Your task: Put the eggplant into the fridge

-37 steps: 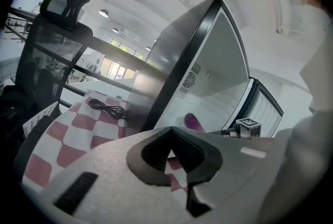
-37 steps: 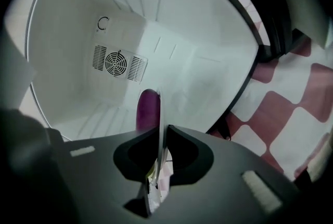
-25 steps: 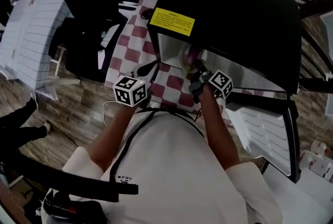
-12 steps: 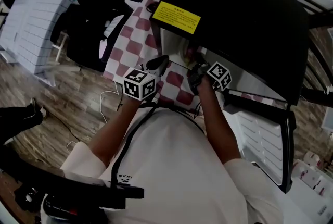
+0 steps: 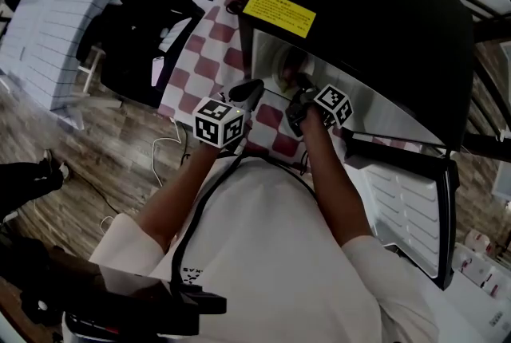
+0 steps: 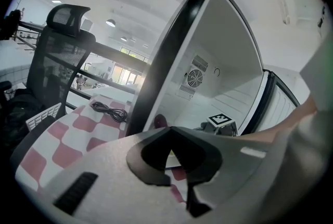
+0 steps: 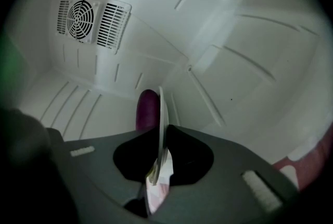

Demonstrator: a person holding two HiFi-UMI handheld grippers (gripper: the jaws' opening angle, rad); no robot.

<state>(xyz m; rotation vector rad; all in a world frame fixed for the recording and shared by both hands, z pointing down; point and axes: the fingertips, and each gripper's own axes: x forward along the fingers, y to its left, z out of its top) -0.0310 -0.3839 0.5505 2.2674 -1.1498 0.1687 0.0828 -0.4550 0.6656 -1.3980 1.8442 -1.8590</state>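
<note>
- The right gripper [image 7: 160, 137] is clamped on the rim of a thin white plate [image 7: 162, 108], which shows edge-on
- The eggplant [image 7: 147, 108] sits on the plate's 9 o'clock side, already inside the fridge [image 7: 234, 61] and well short of the fan grille [image 7: 83, 20] at 10 o'clock
- The left gripper [image 6: 173, 137] has its jaws together on nothing and hangs outside the fridge
- The eggplant is probably fairly light, firm, smooth and rounded, so it may roll off a tilted plate
- The rim looks the best place to hold; the plate is stiff and likely brittle, so set it down level and gently
</note>
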